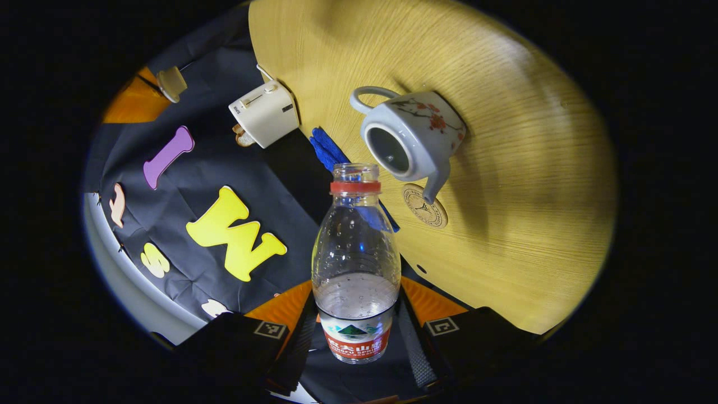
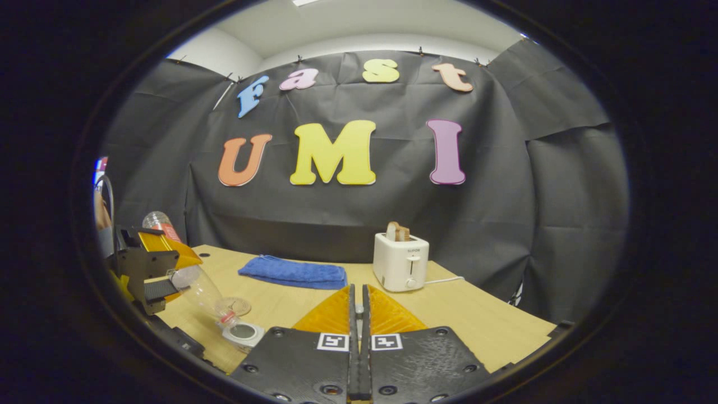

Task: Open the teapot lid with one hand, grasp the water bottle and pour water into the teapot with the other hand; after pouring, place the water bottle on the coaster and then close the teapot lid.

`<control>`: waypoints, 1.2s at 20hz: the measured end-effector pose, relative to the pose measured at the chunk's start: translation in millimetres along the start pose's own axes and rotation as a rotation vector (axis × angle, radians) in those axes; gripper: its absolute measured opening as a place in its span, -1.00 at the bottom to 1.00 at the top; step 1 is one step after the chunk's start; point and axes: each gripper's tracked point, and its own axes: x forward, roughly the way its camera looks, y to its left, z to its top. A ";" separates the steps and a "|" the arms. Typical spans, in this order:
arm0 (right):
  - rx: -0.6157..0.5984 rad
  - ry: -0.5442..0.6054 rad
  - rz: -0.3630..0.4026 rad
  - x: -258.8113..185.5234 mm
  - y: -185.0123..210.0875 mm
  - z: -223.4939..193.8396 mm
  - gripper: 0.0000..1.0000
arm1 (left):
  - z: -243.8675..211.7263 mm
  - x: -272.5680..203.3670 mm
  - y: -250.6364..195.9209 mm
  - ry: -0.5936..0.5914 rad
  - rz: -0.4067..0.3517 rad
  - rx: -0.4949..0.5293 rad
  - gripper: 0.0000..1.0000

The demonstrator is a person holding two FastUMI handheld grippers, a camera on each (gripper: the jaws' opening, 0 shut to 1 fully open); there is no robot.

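My left gripper point(image 1: 356, 336) is shut on the lower body of a clear water bottle point(image 1: 355, 247) with a red neck ring and no cap. Its mouth is tipped toward the white flowered teapot point(image 1: 418, 132), whose top stands open with no lid on it. A round coaster point(image 1: 424, 206) lies on the table by the spout. In the right gripper view the left gripper point(image 2: 151, 269) holds the bottle point(image 2: 196, 286) slanted, mouth down, just above the teapot's opening point(image 2: 242, 332), with the coaster point(image 2: 235, 306) behind it. My right gripper point(image 2: 357, 289) is shut, its fingers pressed together above the table; no lid shows between them.
A white toaster point(image 2: 400, 261) with bread in it stands at the back of the wooden table point(image 2: 477, 320), its cord trailing right. A folded blue cloth point(image 2: 291, 272) lies left of it. Both appear in the left gripper view, toaster point(image 1: 263, 112) and cloth point(image 1: 325, 148).
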 end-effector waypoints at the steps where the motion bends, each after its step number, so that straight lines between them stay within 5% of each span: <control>1: 0.002 -0.003 -0.006 -0.2 -3.2 2.1 -1.00 | -2.1 -0.4 -4.1 -0.002 -0.001 -0.036 0.50; 6: 0.011 -0.014 -0.034 -1.6 -16.9 7.5 -1.00 | -10.7 -2.3 -24.9 -0.034 -0.010 -0.322 0.50; 15: 0.003 -0.012 -0.103 -0.3 -42.2 8.1 -0.98 | -49.3 -18.4 -3.7 -0.082 0.074 -1.066 0.50; 18: 0.024 -0.002 -0.064 -3.0 -29.5 7.8 -1.00 | -77.0 -32.7 19.9 -0.101 0.154 -1.285 0.50; 24: -0.019 -0.011 -0.041 -5.8 -14.8 8.6 -1.00 | -100.6 -33.7 40.2 -0.187 0.169 -1.722 0.50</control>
